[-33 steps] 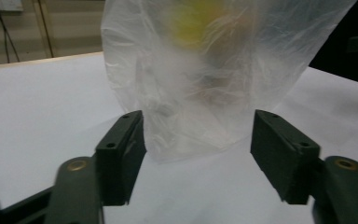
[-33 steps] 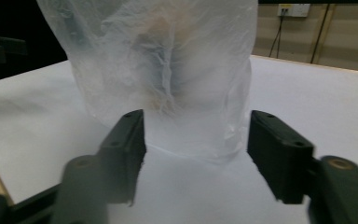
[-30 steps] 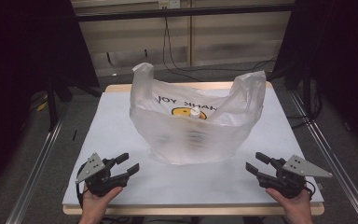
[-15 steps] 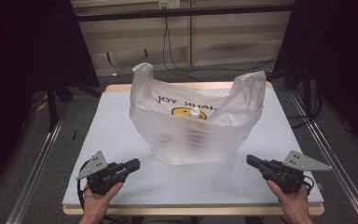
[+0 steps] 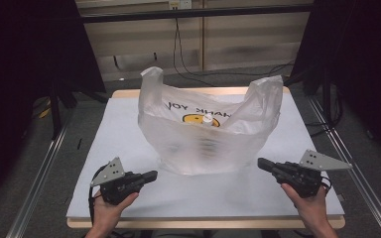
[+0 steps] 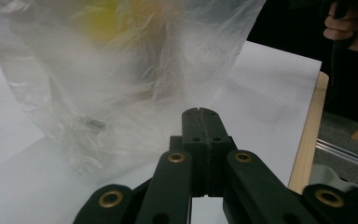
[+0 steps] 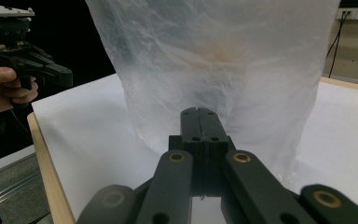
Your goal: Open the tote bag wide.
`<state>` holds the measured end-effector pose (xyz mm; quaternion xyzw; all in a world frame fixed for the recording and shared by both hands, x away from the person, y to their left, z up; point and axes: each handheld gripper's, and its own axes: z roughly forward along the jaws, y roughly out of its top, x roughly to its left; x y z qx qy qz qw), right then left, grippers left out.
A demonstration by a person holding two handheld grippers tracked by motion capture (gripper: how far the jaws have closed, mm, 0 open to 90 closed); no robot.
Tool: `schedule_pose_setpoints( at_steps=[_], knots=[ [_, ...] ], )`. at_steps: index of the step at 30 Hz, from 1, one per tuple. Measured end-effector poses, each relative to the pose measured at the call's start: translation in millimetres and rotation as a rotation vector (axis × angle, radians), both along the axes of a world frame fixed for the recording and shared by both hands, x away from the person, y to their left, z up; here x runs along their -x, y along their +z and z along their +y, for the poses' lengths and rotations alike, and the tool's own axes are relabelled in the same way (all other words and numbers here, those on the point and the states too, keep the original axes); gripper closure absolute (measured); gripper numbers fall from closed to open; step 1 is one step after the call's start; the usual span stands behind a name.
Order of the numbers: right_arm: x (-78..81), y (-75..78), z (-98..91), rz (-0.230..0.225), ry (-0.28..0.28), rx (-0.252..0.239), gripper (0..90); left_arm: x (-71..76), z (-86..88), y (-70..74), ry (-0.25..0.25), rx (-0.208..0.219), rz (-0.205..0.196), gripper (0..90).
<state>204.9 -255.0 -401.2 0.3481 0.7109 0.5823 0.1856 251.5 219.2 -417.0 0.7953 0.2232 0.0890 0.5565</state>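
A translucent white plastic bag (image 5: 209, 134) with a yellow smiley face and printed letters stands upright in the middle of the white table (image 5: 129, 124); a small white cap (image 5: 207, 119) shows through its top. My left gripper (image 5: 152, 175) hovers near the front left, shut and empty, aimed at the bag's lower left; its jaws have just closed with nothing between them. My right gripper (image 5: 261, 164) hovers at the front right, shut and empty, its tip close to the bag's lower right corner. In the gripper views the bag (image 6: 121, 70) (image 7: 214, 60) rises just beyond each shut pair of jaws.
The table has a wooden rim (image 5: 203, 224) along the front edge. Metal rails (image 5: 34, 183) run along both sides on the floor. Cables (image 5: 188, 64) hang behind the table. Bare white surface lies on either side of the bag.
Both grippers went from open to shut with nothing between the jaws. Both hands rose a little above the table.
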Motion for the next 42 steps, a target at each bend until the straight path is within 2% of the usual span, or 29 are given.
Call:
schedule_pose_setpoints(
  at_steps=[2, 4, 5, 6, 8, 9, 10, 14, 20, 22, 24, 27, 33, 37, 40, 42],
  knots=[
    [-1.2, 1.8, 1.7, -0.001, 0.008, 0.000, 90.0, -0.5, -1.3, 1.9, -0.002, 0.001, -0.003, 90.0],
    [-2.8, 7.0, 7.4, 0.000, 0.025, 0.009, 90.0, -2.5, -3.6, 7.3, -0.009, 0.031, 0.009, 90.0],
    [-2.8, 7.0, 7.4, 0.000, 0.025, 0.009, 90.0, -2.5, -3.6, 7.3, -0.009, 0.031, 0.009, 90.0],
    [-3.4, 10.8, 10.6, -0.004, 0.038, 0.011, 90.0, -4.7, -5.4, 11.7, -0.012, 0.027, 0.000, 90.0],
    [-3.6, 14.9, 12.3, -0.006, 0.043, 0.009, 90.0, -6.3, -8.1, 16.4, -0.019, 0.044, -0.003, 90.0],
    [-3.5, 17.7, 12.8, -0.011, 0.048, 0.008, 90.0, -6.9, -9.0, 20.0, -0.017, 0.035, -0.010, 90.0],
    [-3.5, 20.7, 13.3, -0.013, 0.055, 0.002, 90.0, -7.7, -10.7, 22.9, -0.025, 0.050, -0.015, 90.0],
    [-3.0, 34.1, 17.1, -0.026, 0.078, -0.008, 90.0, -9.4, -16.6, 36.4, -0.043, 0.061, -0.039, 90.0],
    [-3.4, 56.0, 22.0, -0.057, 0.106, 0.001, 90.0, -12.1, -25.5, 54.2, -0.071, 0.069, -0.062, 90.0],
    [-4.5, 62.2, 23.3, -0.056, 0.126, -0.025, 90.0, -13.2, -28.7, 58.1, -0.077, 0.071, -0.067, 90.0],
    [-5.9, 67.8, 26.2, -0.068, 0.132, -0.025, 90.0, -15.3, -32.5, 63.4, -0.081, 0.073, -0.079, 90.0],
    [-9.6, 74.6, 31.5, -0.082, 0.148, -0.035, 90.0, -17.4, -38.1, 70.4, -0.094, 0.080, -0.085, 90.0],
    [-16.8, 87.7, 42.2, -0.105, 0.176, -0.026, 90.0, -19.7, -46.7, 83.4, -0.120, 0.096, -0.102, 90.0],
    [-20.4, 95.8, 45.0, -0.116, 0.183, -0.029, 90.0, -21.3, -48.9, 92.6, -0.112, 0.098, -0.119, 90.0],
    [-23.8, 105.9, 47.1, -0.123, 0.182, -0.030, 90.0, -24.4, -50.4, 104.1, -0.115, 0.115, -0.136, 90.0],
    [-25.2, 116.0, 49.1, -0.136, 0.180, -0.027, 90.0, -26.9, -52.5, 116.7, -0.120, 0.121, -0.155, 90.0]
  ],
)
